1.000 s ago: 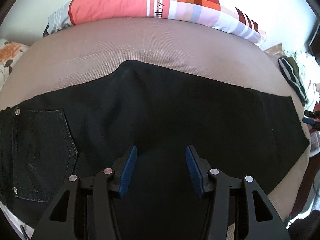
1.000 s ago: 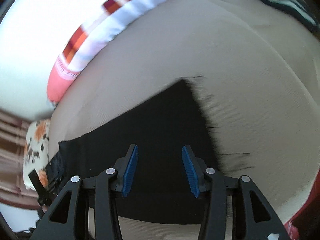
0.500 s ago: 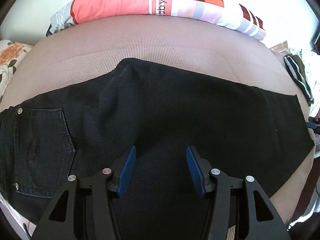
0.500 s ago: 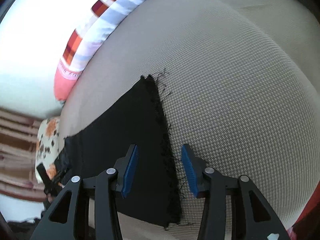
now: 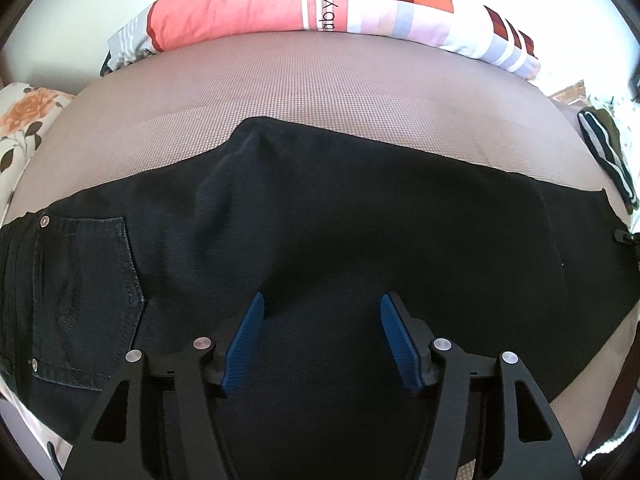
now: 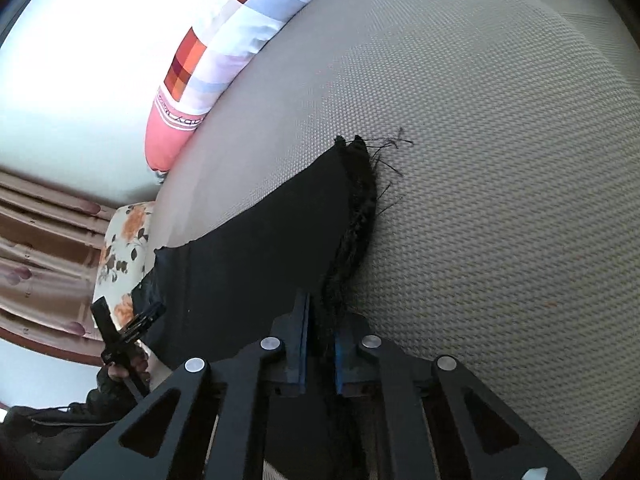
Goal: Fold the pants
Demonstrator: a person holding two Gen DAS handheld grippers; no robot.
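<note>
I am working the pants point(image 5: 360, 240), black denim already doubled leg on leg and lying lengthwise across the bed point(image 5: 320, 92). The waist end with its back pocket point(image 5: 84, 300) is sitting at the left edge of the bed, and the hem end is reaching toward the right edge. The long patterned pillow point(image 5: 280, 4) is lying along the far edge, well apart from the cloth.

My left claw point(image 5: 322, 340) is hanging released over the thigh part, its blue pads point(image 5: 246, 340) spread wide with dark fabric showing between them. I cannot tell whether the tips are touching the cloth or hovering just above it.

At the hem end, my right claw point(image 6: 318, 344) is clenched on the frayed cuff point(image 6: 352, 224), the jaws standing nearly together with the ragged edge pinched between them. Loose threads are straying from the cuff onto the mattress cover. The left claw is also showing in the right wrist view, at the far end of the pants near the floral cushion point(image 6: 124, 240).

I judge the step in hand to be the crosswise fold, with the hem grasp just made. The next move, as I read it, is calling for a lift of the cuff and a carry leftward over the legs toward the waist. The left claw would either be pinning the fold line or clearing out of the way, and both layers of the hem must be staying in the grip together.
</note>
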